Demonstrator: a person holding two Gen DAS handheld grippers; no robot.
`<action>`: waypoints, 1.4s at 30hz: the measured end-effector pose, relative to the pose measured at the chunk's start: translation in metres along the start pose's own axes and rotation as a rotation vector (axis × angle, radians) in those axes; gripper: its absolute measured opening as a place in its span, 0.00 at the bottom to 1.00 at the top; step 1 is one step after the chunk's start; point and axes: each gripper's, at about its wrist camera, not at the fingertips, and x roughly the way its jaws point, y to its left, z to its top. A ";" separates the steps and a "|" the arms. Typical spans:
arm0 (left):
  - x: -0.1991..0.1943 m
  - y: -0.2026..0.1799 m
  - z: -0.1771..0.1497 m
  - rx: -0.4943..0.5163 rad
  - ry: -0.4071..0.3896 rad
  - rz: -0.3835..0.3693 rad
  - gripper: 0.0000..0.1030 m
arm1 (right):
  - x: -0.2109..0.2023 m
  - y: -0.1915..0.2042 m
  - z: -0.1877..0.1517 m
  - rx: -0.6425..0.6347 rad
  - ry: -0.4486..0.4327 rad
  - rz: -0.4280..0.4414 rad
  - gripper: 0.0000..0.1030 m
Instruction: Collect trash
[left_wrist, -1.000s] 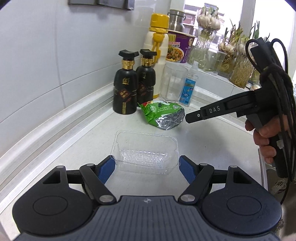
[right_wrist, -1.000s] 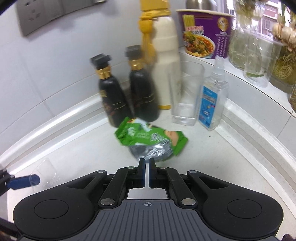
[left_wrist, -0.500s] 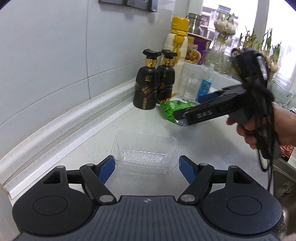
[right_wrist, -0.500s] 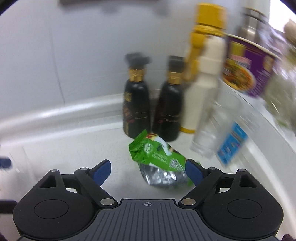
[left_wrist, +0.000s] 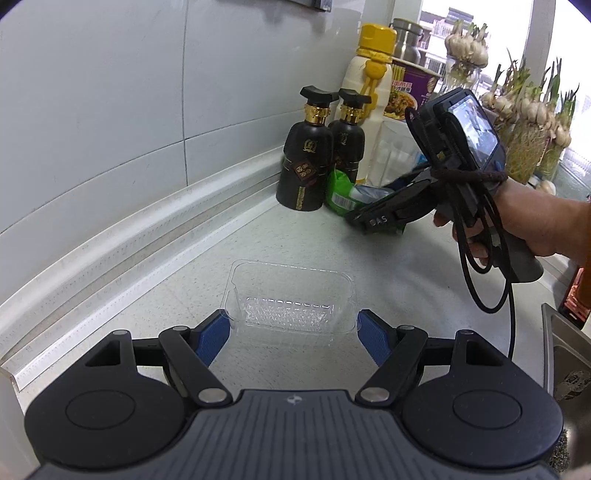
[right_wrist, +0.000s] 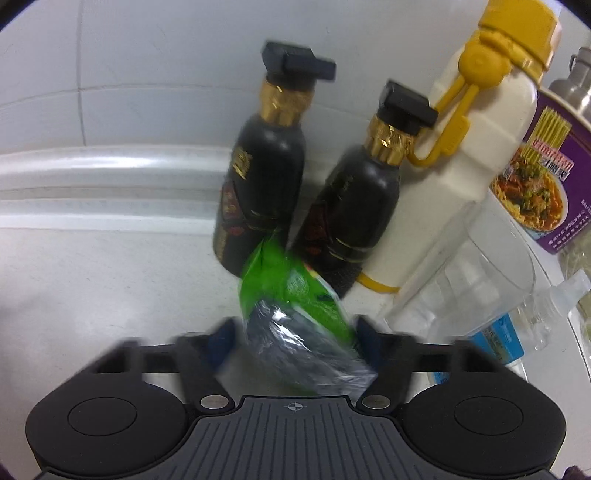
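A clear plastic tray (left_wrist: 291, 291) sits between the blue pads of my left gripper (left_wrist: 293, 328), which is shut on its two short ends just above the white counter (left_wrist: 184, 302). A crumpled green and silver snack wrapper (right_wrist: 295, 295) stands tilted against two black bottles. My right gripper (right_wrist: 295, 332) straddles it with its jaws closing; the right pad touches the wrapper and a thin gap shows at the blurred left pad. In the left wrist view the right gripper (left_wrist: 369, 201), held by a hand (left_wrist: 517, 221), reaches the wrapper (left_wrist: 340, 192) from the right.
Two black bottles (right_wrist: 258, 166) with gold collars stand right behind the wrapper. To their right are a white bottle with a yellow cap (right_wrist: 461, 166), a clear cup (right_wrist: 480, 277), a spray bottle (right_wrist: 517, 332) and a purple noodle cup (right_wrist: 546, 177). A sink edge (left_wrist: 565, 350) lies right.
My right gripper went from shut to wide open, rolled, moved in over the wrapper and began closing around it. The wrapper now stands more upright. My left gripper kept hold of the tray.
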 end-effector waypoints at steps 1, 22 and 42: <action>0.000 0.001 0.000 -0.002 0.000 0.000 0.71 | 0.000 -0.002 0.000 0.016 0.000 0.006 0.32; -0.047 0.028 -0.014 -0.027 -0.023 0.034 0.71 | -0.089 0.053 -0.031 0.054 -0.011 0.090 0.23; -0.116 0.074 -0.073 -0.127 -0.045 0.109 0.71 | -0.171 0.177 -0.044 -0.042 -0.007 0.240 0.24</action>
